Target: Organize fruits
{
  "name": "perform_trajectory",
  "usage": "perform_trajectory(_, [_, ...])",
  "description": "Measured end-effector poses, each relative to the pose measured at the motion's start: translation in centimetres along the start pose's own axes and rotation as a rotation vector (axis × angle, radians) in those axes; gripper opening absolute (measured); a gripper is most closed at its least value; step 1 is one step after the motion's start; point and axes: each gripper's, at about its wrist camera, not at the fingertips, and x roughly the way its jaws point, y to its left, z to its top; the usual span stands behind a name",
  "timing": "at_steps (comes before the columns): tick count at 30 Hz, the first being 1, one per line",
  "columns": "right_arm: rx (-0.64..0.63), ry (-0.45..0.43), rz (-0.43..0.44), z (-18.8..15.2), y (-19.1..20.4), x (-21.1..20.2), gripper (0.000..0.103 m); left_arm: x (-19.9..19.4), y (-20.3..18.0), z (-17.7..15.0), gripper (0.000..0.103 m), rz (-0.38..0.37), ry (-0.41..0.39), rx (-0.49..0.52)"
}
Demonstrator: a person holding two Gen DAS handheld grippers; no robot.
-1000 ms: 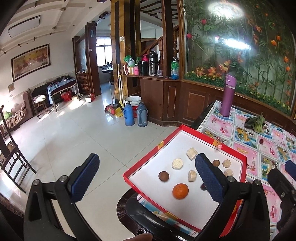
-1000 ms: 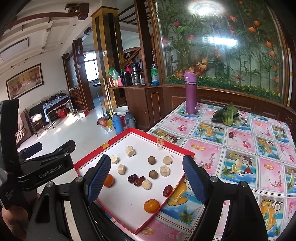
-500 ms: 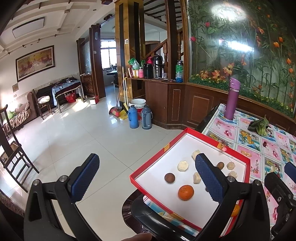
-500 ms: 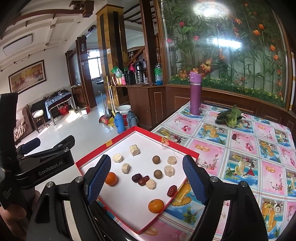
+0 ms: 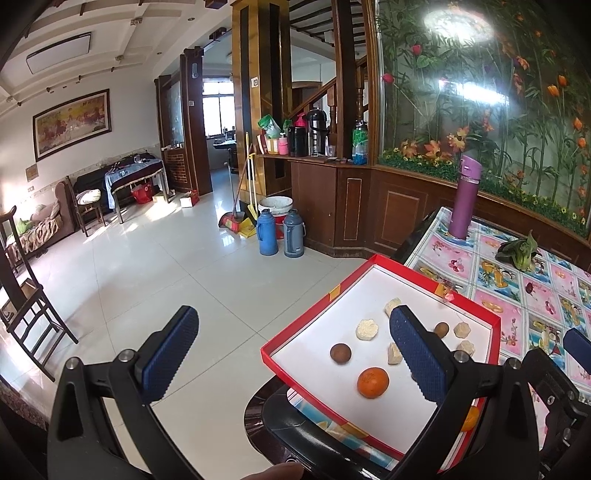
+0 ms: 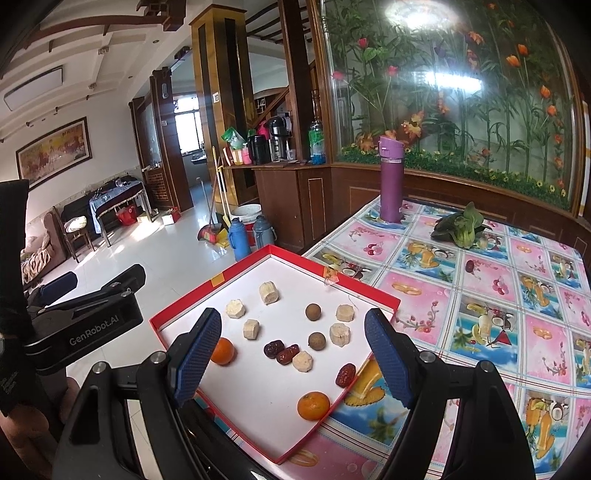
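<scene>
One orange (image 5: 470,420) mostly hidden, perhaps tangerine

Both views are brightly lit and sharp at the centre. Daylight is admitted through the window (image 5: 218,107) beyond the doorway, and a sunlit patch is cast on the glossy floor tiles (image 5: 147,218). Strong white glare is reflected off the glass panel (image 5: 458,26) with painted flowers, washing out its upper part. Straight lines are bowed by fisheye distortion, and the corners are darkened by vignetting. Soft shadows are thrown inside the red tray (image 6: 369,291).
</scene>
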Motion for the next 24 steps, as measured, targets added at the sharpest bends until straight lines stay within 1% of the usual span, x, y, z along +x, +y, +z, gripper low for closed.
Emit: perform_trajectory(24, [0.002, 0.012, -0.005, -0.75, -0.22, 0.33, 0.080, -0.20, -0.04, -0.02, 0.103, -0.001, -0.003, 0.003])
